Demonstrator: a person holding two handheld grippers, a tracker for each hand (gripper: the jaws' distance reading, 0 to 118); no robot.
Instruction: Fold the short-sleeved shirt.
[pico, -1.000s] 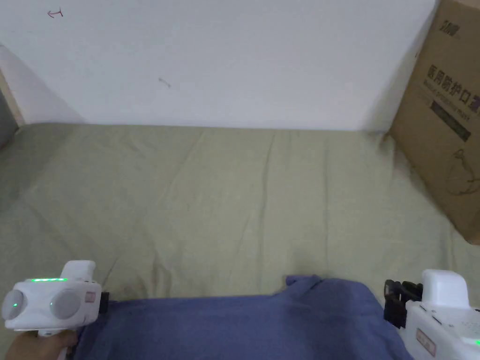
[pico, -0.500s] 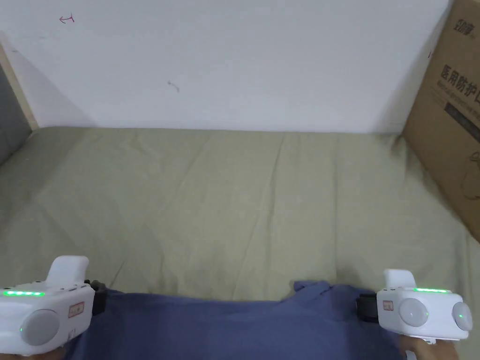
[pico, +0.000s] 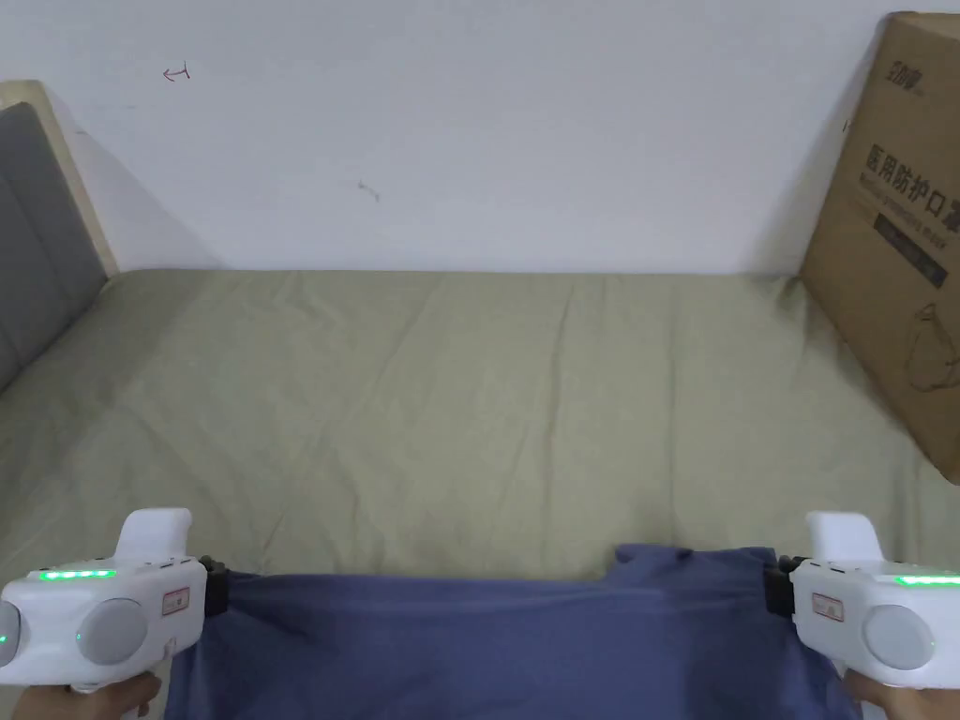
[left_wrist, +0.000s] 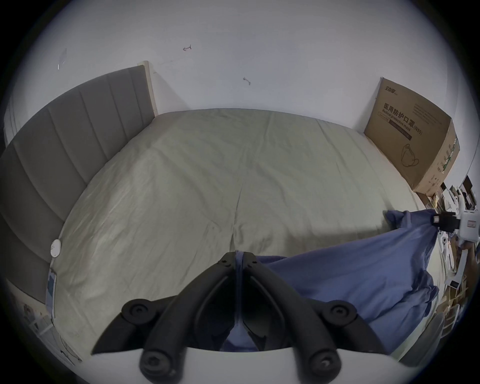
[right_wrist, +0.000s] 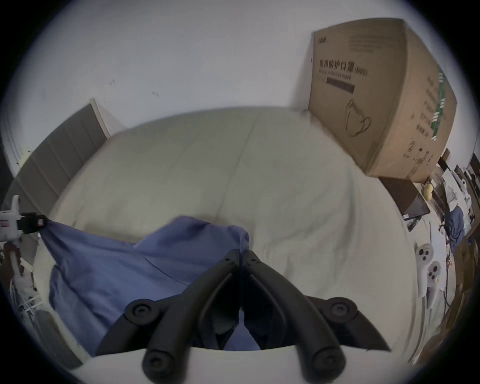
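Observation:
A blue short-sleeved shirt (pico: 487, 647) hangs stretched between my two grippers over the near edge of the bed. My left gripper (pico: 217, 589) is shut on the shirt's left corner, with blue cloth pinched between its jaws (left_wrist: 239, 256). My right gripper (pico: 774, 592) is shut on the opposite corner, and the fabric runs up between its closed jaws (right_wrist: 241, 253). A small bunched fold of cloth rises just left of the right gripper. The top edge of the shirt (left_wrist: 350, 272) is nearly straight. Its lower part drops out of the head view.
The olive-green bed sheet (pico: 469, 394) lies wrinkled and bare beyond the shirt. A large cardboard box (pico: 891, 234) leans at the far right of the bed. A grey padded headboard (pico: 37, 234) stands at the left, with a white wall behind. Clutter (right_wrist: 428, 259) lies off the bed's right side.
The right gripper has moved outward to the right and the shirt's top edge is pulled tauter between both grippers. The head camera has tilted, showing more of the headboard.

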